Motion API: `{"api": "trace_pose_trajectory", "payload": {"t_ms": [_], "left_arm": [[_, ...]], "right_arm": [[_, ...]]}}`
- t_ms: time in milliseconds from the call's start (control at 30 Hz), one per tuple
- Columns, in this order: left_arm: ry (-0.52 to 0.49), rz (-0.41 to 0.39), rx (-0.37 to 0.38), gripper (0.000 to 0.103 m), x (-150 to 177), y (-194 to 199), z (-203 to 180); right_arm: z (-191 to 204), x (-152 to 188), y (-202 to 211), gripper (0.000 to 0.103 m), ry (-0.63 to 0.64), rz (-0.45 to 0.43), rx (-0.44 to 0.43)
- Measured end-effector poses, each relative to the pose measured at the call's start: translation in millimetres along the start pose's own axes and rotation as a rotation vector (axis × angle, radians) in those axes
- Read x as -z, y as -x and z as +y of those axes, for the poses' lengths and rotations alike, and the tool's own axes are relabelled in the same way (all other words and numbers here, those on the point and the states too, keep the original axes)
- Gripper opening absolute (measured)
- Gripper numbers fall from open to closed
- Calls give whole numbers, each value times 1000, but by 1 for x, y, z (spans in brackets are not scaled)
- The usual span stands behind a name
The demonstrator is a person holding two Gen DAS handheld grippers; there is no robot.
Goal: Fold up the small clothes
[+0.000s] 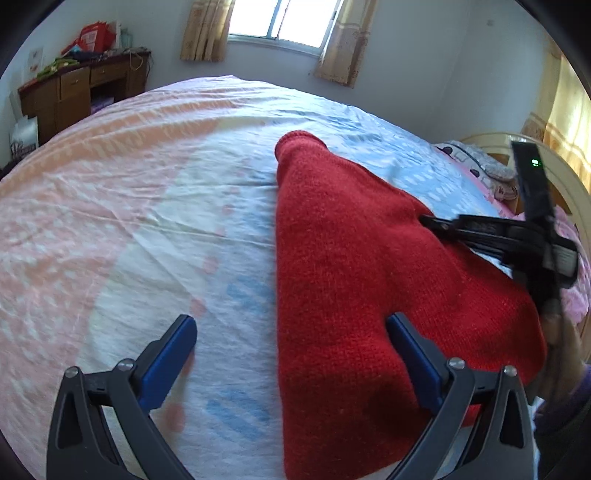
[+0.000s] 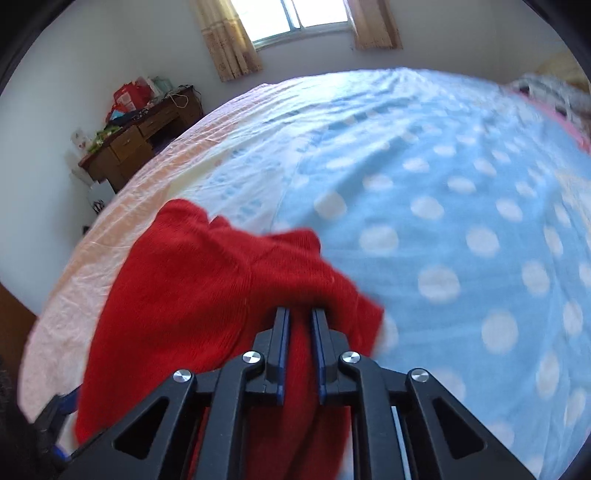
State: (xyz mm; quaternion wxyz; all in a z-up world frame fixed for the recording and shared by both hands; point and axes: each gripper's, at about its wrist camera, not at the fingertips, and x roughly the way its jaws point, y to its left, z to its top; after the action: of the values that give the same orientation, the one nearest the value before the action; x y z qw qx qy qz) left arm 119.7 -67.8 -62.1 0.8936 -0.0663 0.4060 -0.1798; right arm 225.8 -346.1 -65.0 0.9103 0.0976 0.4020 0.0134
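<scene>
A red knitted garment (image 1: 354,266) lies on the bed, its long straight edge running down the middle of the left wrist view. My left gripper (image 1: 291,325) is open just above it, one finger over the sheet and the other over the red knit, holding nothing. My right gripper (image 2: 300,314) is shut on a bunched edge of the red garment (image 2: 192,280), with knit squeezed between the blue pads. It also shows in the left wrist view (image 1: 428,220) at the garment's right side.
The bed sheet (image 1: 129,221) is pink, white and blue with dots (image 2: 461,192). A wooden desk (image 1: 77,96) piled with items stands by the far wall under a curtained window (image 1: 284,22). Pillows and a headboard (image 1: 491,162) are at the right.
</scene>
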Motion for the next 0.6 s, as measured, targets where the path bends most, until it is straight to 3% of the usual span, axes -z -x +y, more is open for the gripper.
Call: {"api": "trace_pose_trajectory", "payload": {"t_ms": [133,267,367,500,600], "left_arm": [[-40,-21,-42,103,2,2,-9],[-8,-7,-11,103,2,0,-1],[-1,-5,-4,103,2,0,1],[-16,-12,-22,103,2,2,-2],[-7,-3,-11,103,2,1,0]], "right_arm": [[9,-3,-3,9,83,-18,60],[3,-6,26,9,67,-69,59],[10,13,84,11,42,-163,-27],[35,53,116,11,92,-125,-186],[38,88,107,11,96,-66,-159]]}}
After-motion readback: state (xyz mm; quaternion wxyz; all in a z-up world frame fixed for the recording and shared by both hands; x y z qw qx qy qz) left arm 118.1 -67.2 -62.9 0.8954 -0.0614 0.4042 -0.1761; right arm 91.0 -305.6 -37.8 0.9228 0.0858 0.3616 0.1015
